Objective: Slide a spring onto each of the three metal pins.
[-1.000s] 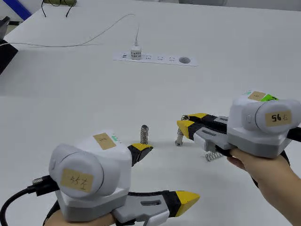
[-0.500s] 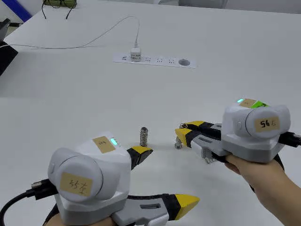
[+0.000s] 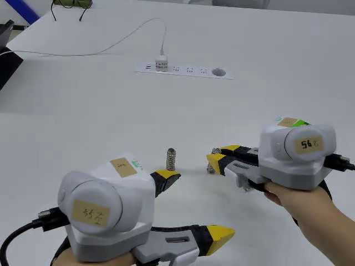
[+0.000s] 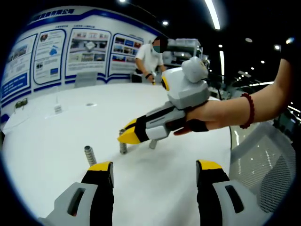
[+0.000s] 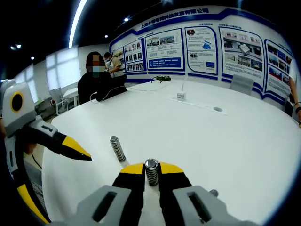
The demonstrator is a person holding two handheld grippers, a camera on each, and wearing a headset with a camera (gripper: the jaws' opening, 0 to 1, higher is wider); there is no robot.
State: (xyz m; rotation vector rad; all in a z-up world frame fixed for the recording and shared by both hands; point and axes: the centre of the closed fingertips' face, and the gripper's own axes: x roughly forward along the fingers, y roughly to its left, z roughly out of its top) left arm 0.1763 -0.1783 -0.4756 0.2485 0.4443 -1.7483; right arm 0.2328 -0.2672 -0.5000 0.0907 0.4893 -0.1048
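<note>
Right hand-held gripper (image 5: pixel 151 170): jaws narrow, pressed against both sides of a silver coil spring (image 5: pixel 151 174) that sits on an upright metal pin between the tips. Reads as clamped on it. In the head view the same gripper (image 3: pixel 217 157) sits low over the white worktop (image 3: pixel 83 122), with its tips right at that spring (image 3: pixel 211 166). A hand (image 3: pixel 294 202) wraps its grey body from below.

Left hand-held gripper (image 4: pixel 155 167): jaws wide apart, nothing between them, and the worktop shows through the gap. In the head view it sits nearest the camera (image 3: pixel 197 205), tips pointing toward the right gripper.

Second upright metal pin with a spring on it (image 5: pixel 116 148): free-standing, just left of and slightly ahead of the right gripper's jaws, not touching them. From the left gripper it stands just ahead of the left jaw (image 4: pixel 90 154). In the head view it stands between the two grippers' tips (image 3: pixel 171 159).

Third small metal pin (image 5: pixel 214 192): close to the right of the right gripper's right jaw, low in the view. Cannot tell if it carries a spring.

White power strip (image 3: pixel 183 69) with a white plug and cable (image 3: pixel 111 44): well beyond both grippers, far across the worktop.
</note>
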